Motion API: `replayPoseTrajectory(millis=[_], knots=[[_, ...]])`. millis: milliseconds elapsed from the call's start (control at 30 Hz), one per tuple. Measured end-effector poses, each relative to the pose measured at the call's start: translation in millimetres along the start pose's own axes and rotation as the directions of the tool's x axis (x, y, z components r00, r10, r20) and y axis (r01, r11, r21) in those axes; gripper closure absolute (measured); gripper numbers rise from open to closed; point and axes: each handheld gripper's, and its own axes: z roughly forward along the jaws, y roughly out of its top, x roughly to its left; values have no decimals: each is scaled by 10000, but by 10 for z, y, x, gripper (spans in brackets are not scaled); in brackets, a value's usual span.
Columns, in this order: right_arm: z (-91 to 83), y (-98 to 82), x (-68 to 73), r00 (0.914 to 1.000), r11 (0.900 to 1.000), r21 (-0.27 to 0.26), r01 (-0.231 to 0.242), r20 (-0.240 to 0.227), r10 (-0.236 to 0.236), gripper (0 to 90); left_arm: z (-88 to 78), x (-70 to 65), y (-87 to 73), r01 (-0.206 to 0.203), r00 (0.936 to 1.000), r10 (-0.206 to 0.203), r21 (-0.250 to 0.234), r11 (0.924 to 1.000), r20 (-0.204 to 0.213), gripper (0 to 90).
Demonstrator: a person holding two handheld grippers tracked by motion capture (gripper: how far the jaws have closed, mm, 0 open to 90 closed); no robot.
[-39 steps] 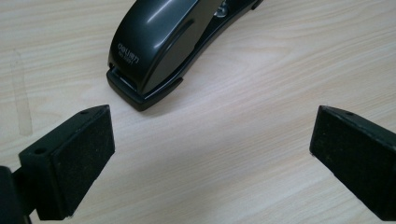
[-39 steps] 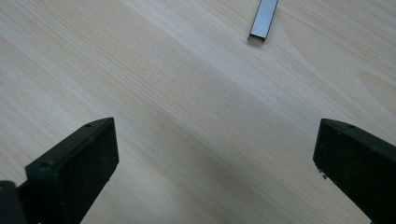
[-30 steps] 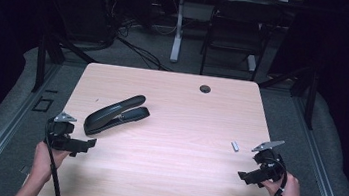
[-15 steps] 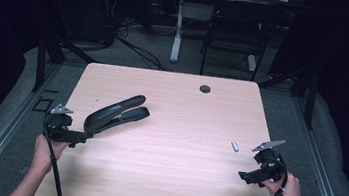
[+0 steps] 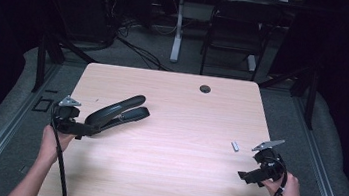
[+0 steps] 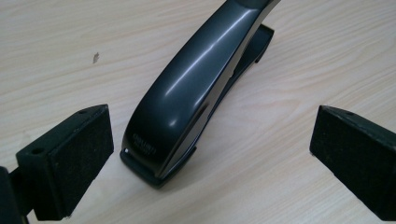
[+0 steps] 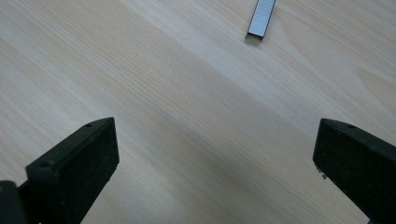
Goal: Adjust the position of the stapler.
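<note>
At the near right of the tabletop (image 5: 162,177), the right tool (image 5: 248,177) was held low over the bare wood, and its jaws were seen wide apart with nothing between them. A little beyond it, a short strip of staples (image 5: 235,146) was lying flat on the wood, well clear of the jaws.

At the near left, the left tool (image 5: 89,129) was placed at the rear end of the stapler (image 5: 118,112). Its jaws were also apart, one on each side of that end, and no contact with it could be seen. The stapler was lying on the left half of the tabletop, with its head pointed to the far right.

The step in hand was judged to be the grasp of the stapler by its rear end. For a good grasp, the pads (image 6: 86,163) should be brought further forward along the body, so that the flat sides are met and not the rounded top. The closing should be done slowly, because the cover was smooth and could slip.

The stapler was made of black glossy plastic, with a long curved upper arm and a flat base. The pads were dull and rough, like foam. The staples were grey metal. The wood was pale and fine-grained, with a small round dark grommet (image 5: 205,88) near the far edge.
</note>
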Motion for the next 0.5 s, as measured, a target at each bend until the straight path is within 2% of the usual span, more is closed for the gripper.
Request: replayPoseTrajectory(millis=[133, 267, 300, 500], knots=[[3, 3, 5, 10000, 10000, 27, 50, 76, -51, 0, 80, -7, 69, -132, 9999, 132, 70, 9999, 34, 0], [23, 0, 17, 9999, 10000, -71, -26, -101, 25, 0, 139, 1, 122, -216, 9998, 215, 85, 9997, 53, 0], [13, 6, 6, 9999, 9997, 160, 170, 4, -170, 0, 158, 7, 138, -252, 9997, 251, 157, 9996, 63, 0], [18, 6, 10, 9998, 9998, 117, 171, -32, -171, 0, 263, 44, 173, -365, 9993, 365, 214, 9991, -26, 0]])
